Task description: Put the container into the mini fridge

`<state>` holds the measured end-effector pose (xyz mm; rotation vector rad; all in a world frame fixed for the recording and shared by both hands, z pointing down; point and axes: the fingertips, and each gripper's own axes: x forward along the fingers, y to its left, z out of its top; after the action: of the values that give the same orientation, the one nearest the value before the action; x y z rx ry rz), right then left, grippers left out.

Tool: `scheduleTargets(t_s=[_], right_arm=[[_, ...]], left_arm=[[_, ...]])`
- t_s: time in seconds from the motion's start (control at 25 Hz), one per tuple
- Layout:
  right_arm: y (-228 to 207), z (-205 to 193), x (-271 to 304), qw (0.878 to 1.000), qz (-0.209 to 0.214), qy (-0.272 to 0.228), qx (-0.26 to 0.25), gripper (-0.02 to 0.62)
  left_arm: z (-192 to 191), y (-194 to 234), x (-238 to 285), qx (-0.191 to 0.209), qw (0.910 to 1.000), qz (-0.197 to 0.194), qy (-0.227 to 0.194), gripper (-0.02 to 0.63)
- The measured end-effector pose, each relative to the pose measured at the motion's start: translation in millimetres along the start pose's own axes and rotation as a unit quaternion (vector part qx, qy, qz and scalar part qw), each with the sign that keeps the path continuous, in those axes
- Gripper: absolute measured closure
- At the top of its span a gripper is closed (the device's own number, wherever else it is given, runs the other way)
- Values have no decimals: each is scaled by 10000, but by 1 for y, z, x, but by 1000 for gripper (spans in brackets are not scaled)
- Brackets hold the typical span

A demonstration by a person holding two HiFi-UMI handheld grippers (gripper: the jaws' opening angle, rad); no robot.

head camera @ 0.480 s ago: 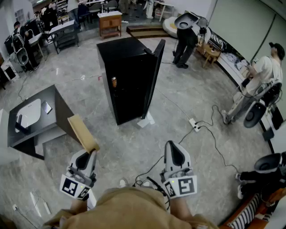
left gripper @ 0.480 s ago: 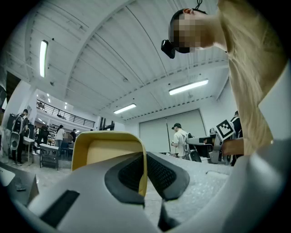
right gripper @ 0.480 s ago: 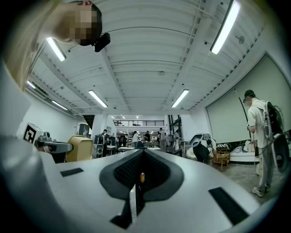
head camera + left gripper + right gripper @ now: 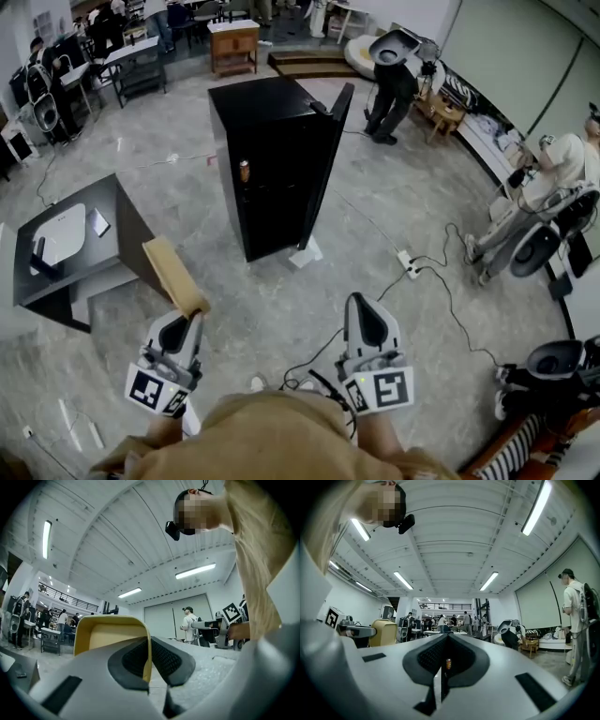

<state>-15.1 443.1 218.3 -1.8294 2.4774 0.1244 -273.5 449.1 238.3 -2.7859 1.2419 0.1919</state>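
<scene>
Yellow container (image 4: 174, 275) clamped in left tongs (image 4: 190, 321), right tongs (image 4: 362, 305) together, mini fridge (image 4: 267, 178) door open ahead

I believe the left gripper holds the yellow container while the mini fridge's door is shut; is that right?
Not quite: the head view shows the mini fridge with its door open. The left gripper does hold the yellow container.

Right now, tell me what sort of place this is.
Probably an open lab or workshop hall: a mini fridge stands alone on the polished floor, with a trailing power strip and desks at the back.
</scene>
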Motion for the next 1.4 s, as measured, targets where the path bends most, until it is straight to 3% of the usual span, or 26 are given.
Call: scheduleTargets(t_s=[0.16, 0.48, 0.92, 1.16, 1.4], right_arm=[[10, 1, 8, 9997, 87, -135, 186, 592], [41, -5, 24, 9999, 72, 26, -69, 592], [36, -18, 36, 9999, 0, 155, 14, 592], [16, -35, 90, 9987, 422, 32, 281, 592], [-41, -55, 139, 9970, 626, 97, 450, 592]], left_arm=[[-5, 10, -3, -53, 10000, -1, 23, 595], [-20, 34, -9, -197, 9996, -212, 22, 595], [-25, 36, 10, -182, 9988, -448, 12, 595], [-37, 53, 41, -81, 9998, -104, 180, 595], [-50, 50, 118, 79, 9993, -61, 346, 595]])
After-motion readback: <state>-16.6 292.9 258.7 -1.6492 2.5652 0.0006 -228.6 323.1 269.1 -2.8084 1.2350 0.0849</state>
